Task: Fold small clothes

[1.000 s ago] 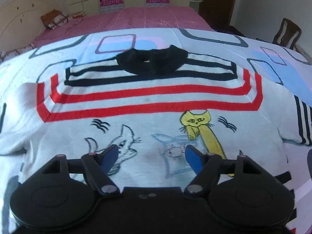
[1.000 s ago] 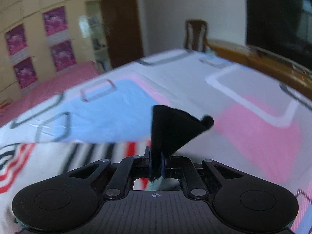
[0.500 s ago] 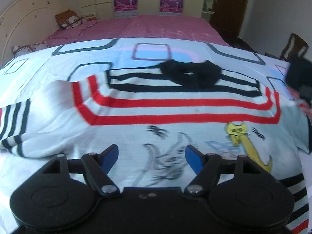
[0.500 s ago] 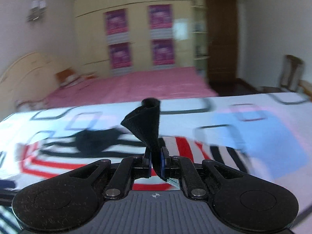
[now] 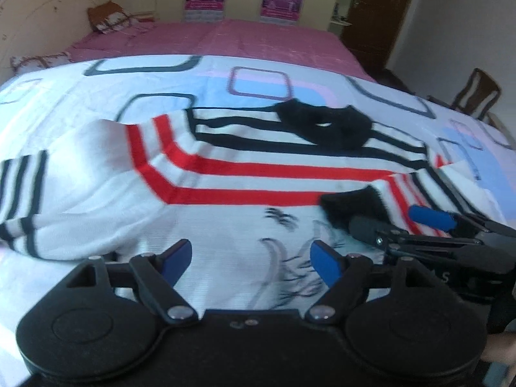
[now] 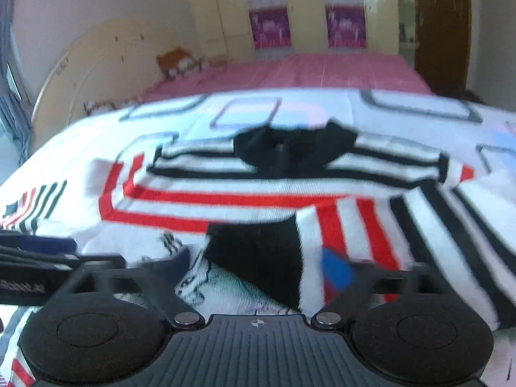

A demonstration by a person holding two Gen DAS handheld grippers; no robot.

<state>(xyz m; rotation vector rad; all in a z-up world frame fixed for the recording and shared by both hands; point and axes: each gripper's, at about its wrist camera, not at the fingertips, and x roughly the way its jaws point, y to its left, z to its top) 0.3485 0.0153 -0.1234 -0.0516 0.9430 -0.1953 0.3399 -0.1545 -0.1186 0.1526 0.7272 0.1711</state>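
A small white sweater point(image 5: 225, 174) with red and black stripes, a black collar point(image 5: 325, 125) and cat drawings lies flat on the patterned sheet point(image 5: 64, 103). Its right sleeve point(image 6: 403, 225) is folded across the body, and the black cuff point(image 6: 258, 258) rests on the chest. My right gripper point(image 6: 258, 267) hovers just over that cuff; its jaws are opening and the pads are off the cloth. It shows at the right of the left wrist view too, as the right gripper point(image 5: 398, 222). My left gripper point(image 5: 250, 258) hangs above the lower chest, its jaws opening with nothing between them. The left sleeve point(image 5: 29, 200) lies spread out.
The sheet covers the near half of a bed; a pink bedspread point(image 5: 225, 38) lies beyond it. A rounded headboard point(image 5: 38, 22) and a cushion point(image 5: 106, 19) are at the far left. A wooden chair point(image 5: 477, 96) and a dark door point(image 5: 383, 9) stand to the right.
My right gripper carried the black cuff from the sweater's outer side across onto its body, then its jaws spread and let the cuff go. My left gripper slid left, bringing the left sleeve into view.
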